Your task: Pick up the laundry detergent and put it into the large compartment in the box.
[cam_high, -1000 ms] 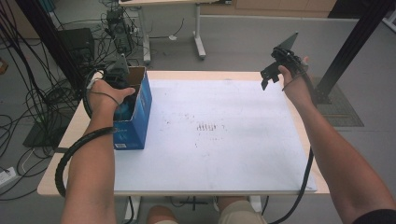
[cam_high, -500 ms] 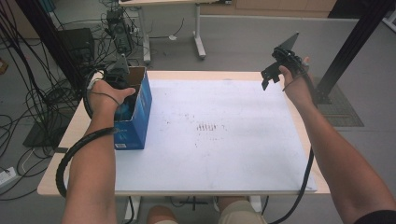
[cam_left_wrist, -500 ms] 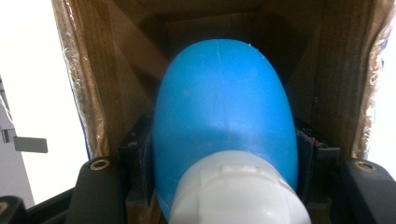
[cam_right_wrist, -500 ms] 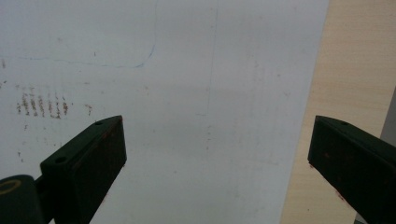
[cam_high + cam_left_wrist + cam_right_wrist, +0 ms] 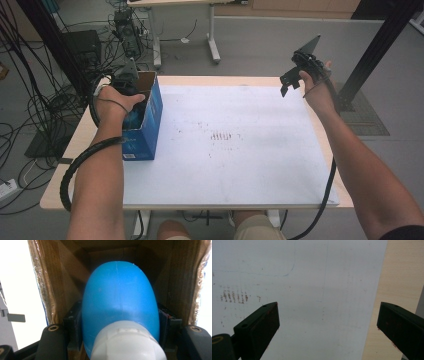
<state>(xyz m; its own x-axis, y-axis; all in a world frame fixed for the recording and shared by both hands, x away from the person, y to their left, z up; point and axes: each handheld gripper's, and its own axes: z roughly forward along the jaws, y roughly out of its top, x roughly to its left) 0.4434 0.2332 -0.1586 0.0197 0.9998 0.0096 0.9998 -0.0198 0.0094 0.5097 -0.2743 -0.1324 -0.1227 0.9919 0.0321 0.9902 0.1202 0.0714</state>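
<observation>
A blue cardboard box (image 5: pixel 148 131) with an open top stands at the table's left edge. My left gripper (image 5: pixel 133 98) reaches down into it. In the left gripper view the brown inner walls of the box (image 5: pixel 57 277) surround a blue rounded bottle (image 5: pixel 120 297) with a white cap (image 5: pixel 127 342). The left gripper (image 5: pixel 120 322) is shut on this bottle, one jaw pressed on each side. My right gripper (image 5: pixel 289 83) hangs above the table's far right corner. The right gripper (image 5: pixel 328 322) is open, with nothing between its fingers (image 5: pixel 262 325).
A white mat (image 5: pixel 240 165) with faint brown marks covers most of the wooden table (image 5: pixel 55 195). Cables and black equipment (image 5: pixel 85 45) lie on the floor to the left. Another table's legs (image 5: pixel 212 35) stand behind, and a black post (image 5: pixel 375 55) rises at the right.
</observation>
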